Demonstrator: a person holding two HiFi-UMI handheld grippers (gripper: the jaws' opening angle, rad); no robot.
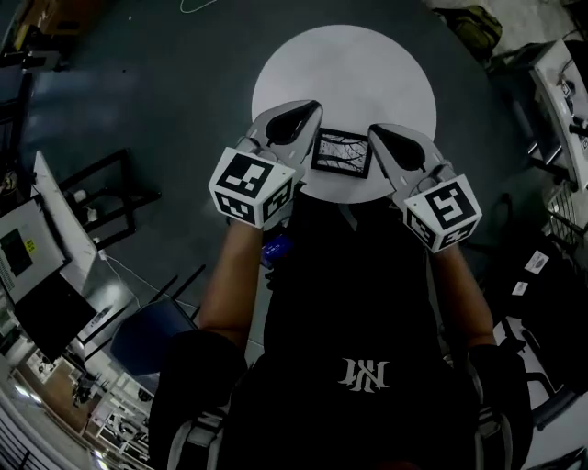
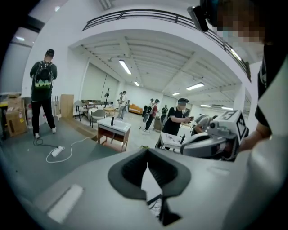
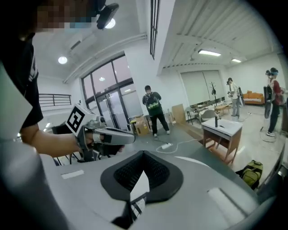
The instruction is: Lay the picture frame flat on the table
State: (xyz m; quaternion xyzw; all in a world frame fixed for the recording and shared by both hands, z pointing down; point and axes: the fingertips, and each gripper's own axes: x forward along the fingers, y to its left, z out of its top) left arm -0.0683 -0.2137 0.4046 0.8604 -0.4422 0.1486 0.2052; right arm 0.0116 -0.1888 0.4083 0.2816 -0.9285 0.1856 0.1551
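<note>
The black picture frame [image 1: 342, 153] with a branch print lies flat near the front edge of the round white table [image 1: 285, 73]. Both grippers hover over that edge, one on each side of the frame and apart from it. My left gripper [image 1: 299, 115] is at the frame's left and my right gripper [image 1: 381, 136] at its right. Both are shut and hold nothing. In the left gripper view, a sliver of the frame [image 2: 155, 204] shows through the slit of the left gripper [image 2: 147, 173]. The right gripper view shows the same below the right gripper [image 3: 143, 177].
Dark floor surrounds the table. A blue chair [image 1: 147, 335] and a desk with a monitor [image 1: 37, 266] stand at my left, a green bag [image 1: 473, 27] at the far right. Several people and a small desk [image 2: 113, 130] are in the hall behind.
</note>
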